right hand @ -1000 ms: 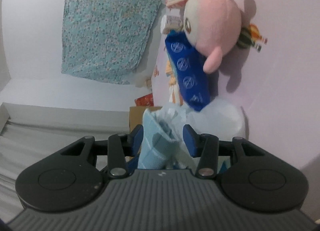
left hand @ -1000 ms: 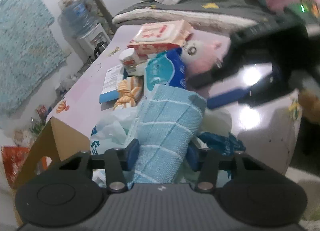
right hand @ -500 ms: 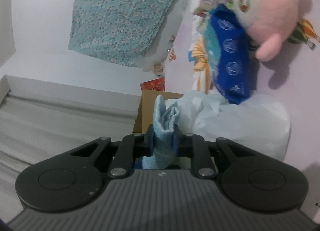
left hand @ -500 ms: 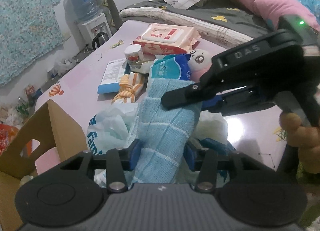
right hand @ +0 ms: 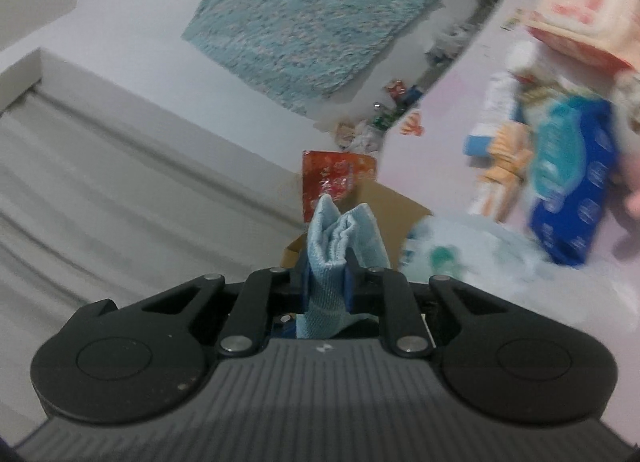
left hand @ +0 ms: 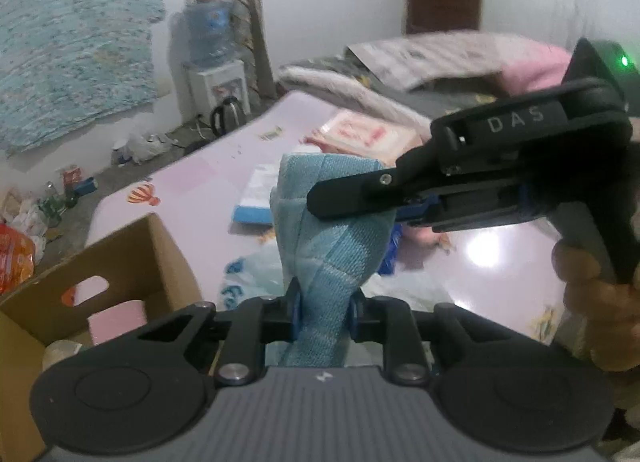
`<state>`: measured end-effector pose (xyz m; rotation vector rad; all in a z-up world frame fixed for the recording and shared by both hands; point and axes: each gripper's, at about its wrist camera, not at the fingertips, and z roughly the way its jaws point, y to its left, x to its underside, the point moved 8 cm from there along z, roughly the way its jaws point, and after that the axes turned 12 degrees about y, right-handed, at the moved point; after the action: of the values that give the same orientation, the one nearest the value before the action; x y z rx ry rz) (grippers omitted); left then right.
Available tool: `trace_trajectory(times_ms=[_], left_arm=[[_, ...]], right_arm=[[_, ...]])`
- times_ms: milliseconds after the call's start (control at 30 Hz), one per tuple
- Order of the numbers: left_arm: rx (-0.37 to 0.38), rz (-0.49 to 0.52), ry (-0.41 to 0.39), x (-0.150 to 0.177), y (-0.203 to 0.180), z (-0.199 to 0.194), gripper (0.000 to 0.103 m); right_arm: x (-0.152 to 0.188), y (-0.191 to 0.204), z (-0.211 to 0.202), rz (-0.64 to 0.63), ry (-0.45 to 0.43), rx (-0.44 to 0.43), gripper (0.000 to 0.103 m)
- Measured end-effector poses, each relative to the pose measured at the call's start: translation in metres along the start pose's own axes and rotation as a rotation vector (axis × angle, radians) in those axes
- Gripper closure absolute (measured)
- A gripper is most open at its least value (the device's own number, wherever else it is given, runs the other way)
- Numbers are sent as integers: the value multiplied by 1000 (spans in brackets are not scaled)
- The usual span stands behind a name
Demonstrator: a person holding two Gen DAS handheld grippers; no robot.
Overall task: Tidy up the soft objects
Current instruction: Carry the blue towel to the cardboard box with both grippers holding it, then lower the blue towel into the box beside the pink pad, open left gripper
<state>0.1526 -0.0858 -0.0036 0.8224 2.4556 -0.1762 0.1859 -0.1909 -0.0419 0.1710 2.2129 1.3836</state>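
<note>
With both the left gripper (left hand: 322, 308) and right gripper (right hand: 326, 278) jaws clamped on the blue towel (left hand: 328, 234) at frame centre above the desk (left hand: 224, 165), opposing pulls risk tearing it free short of the cardboard box (left hand: 132, 254) at lower left.

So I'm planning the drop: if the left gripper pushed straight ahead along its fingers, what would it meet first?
Probably the black right gripper, clamped on the same light blue towel just ahead. Depth is unclear; the open cardboard box sits off left.
</note>
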Motion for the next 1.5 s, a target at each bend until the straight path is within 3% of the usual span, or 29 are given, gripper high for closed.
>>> trace_trajectory(times_ms=[267, 433, 633, 767, 1067, 1233, 1500], left_arm=[[26, -170, -111, -8, 54, -54, 81], [-4, -300, -163, -7, 101, -82, 81], [-69, -408, -137, 5, 150, -79, 81], [-35, -485, -51, 15, 175, -41, 81], [126, -577, 139, 38, 198, 48, 81], [186, -577, 176, 44, 199, 65, 68], [188, -589, 206, 60, 199, 70, 62]], right_arm=[[-30, 71, 26, -109, 90, -89, 90], [-47, 115, 61, -145, 175, -162, 90], [-54, 136, 120, -145, 308, -183, 90], [-56, 117, 155, -123, 398, -87, 90], [-44, 48, 194, -171, 541, 241, 90], [-46, 40, 196, -310, 551, 400, 90], [-55, 40, 199, -502, 518, 551, 86]])
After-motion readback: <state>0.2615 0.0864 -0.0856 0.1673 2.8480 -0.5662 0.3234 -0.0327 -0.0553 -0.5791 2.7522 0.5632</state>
